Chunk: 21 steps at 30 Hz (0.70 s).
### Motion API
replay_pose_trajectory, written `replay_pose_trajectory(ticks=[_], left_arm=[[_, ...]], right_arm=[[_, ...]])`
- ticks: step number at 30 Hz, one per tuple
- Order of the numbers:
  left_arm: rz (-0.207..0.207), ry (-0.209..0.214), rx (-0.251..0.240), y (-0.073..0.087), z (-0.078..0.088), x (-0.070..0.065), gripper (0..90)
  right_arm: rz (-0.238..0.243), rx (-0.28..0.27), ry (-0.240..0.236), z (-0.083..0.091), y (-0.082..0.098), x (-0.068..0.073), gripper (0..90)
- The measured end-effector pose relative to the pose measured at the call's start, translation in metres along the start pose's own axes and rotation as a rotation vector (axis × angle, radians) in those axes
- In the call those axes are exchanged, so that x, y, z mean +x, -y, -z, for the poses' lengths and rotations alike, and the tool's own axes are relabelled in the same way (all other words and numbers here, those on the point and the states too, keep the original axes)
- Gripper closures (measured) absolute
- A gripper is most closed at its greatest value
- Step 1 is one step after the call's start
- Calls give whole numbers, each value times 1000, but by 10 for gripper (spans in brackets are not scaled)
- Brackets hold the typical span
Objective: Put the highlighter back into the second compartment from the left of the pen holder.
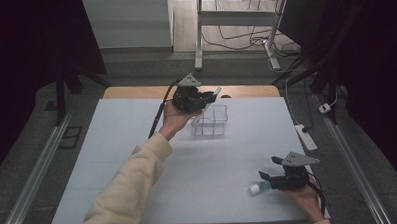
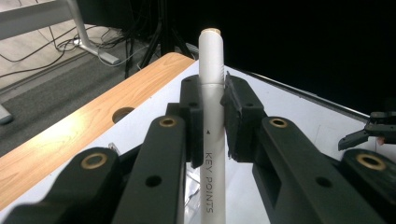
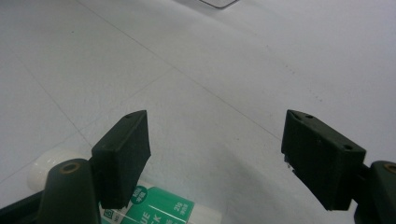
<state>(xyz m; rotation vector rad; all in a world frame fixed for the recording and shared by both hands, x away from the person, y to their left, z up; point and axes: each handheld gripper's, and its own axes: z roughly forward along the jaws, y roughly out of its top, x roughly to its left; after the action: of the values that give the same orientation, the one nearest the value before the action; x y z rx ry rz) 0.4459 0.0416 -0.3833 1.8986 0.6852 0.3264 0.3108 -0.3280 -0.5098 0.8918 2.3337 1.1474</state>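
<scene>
**Two hand-held grippers over a white table, one clamping a white tube**

High view: a white table (image 1: 138, 159) is seen from above. The left gripper (image 1: 206, 97) is held up by a hand (image 1: 172, 119) in a cream sleeve (image 1: 131, 182), toward 12 o'clock on the table, right above a clear plastic bin (image 1: 210, 120). The right gripper (image 1: 267, 179) is held low toward 5 o'clock. A small white bottle with a green label (image 1: 259, 187) lies on the table touching its jaws at their 9 o'clock side.

Left gripper view: the two black jaws are clenched on a white tube (image 2: 211, 107), which stands upright between them and rises beyond their tips to a tan cap. "KEY POINTS" is printed along its body. The other gripper's jaw tips are seen far off at 3 o'clock.

Right gripper view: the jaws are spread wide, with bare table between them. The bottle (image 3: 154, 205) lies at 7 o'clock, partly under the left-hand jaw, ungripped.
</scene>
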Motion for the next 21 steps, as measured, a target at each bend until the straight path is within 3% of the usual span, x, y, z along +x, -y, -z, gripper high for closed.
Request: replay_pose_trajectory(ticks=[21], left_arm=[[5,-17,-12,-7,-20,6,781]], right_arm=[[-9,4,3,0,1,0,236]])
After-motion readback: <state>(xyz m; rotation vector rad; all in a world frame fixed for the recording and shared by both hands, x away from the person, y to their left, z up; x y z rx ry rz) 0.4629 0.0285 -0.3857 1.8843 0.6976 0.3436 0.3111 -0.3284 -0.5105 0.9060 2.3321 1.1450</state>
